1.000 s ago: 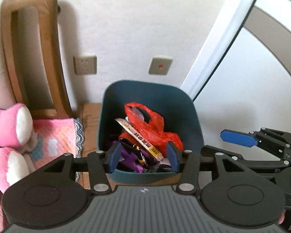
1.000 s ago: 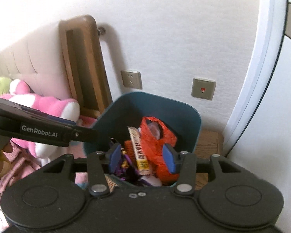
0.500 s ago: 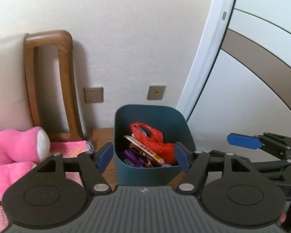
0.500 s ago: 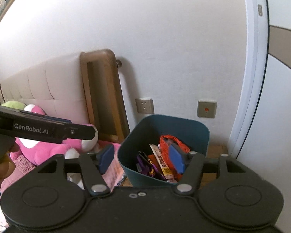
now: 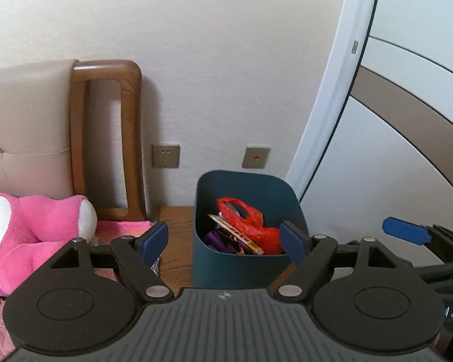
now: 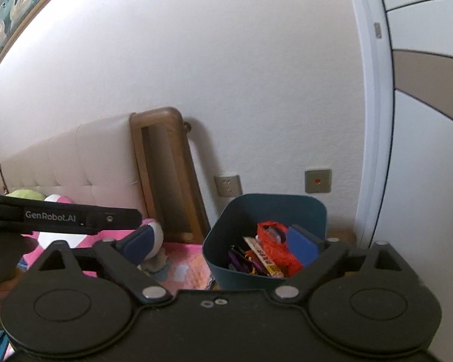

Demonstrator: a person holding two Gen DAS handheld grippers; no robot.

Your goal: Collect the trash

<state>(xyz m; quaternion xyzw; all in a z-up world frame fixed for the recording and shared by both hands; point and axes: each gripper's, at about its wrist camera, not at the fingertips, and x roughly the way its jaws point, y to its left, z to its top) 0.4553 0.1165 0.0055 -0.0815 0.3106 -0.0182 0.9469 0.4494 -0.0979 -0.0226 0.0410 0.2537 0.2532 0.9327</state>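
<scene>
A dark teal trash bin (image 5: 274,190) stands on the wooden floor by the wall. It holds a red plastic bag (image 5: 250,226), a long snack wrapper (image 5: 235,235) and purple wrappers (image 5: 217,241). The bin also shows in the right wrist view (image 6: 241,220). My left gripper (image 5: 225,242) is open and empty, well back from the bin. My right gripper (image 6: 223,247) is open and empty, also back from the bin; its blue fingertip (image 5: 406,235) shows at the right of the left wrist view.
A bed with a beige headboard (image 5: 27,126) and wooden frame (image 5: 105,138) stands left of the bin. A pink plush toy (image 5: 36,235) lies on a pink blanket (image 6: 184,268). A white door frame (image 5: 332,114) stands to the right. Two wall plates (image 5: 166,156) sit above the bin.
Both grippers have pulled back and up from the bin, which now looks smaller and farther. Both sets of jaws have opened wider. The trash stays in the bin.
</scene>
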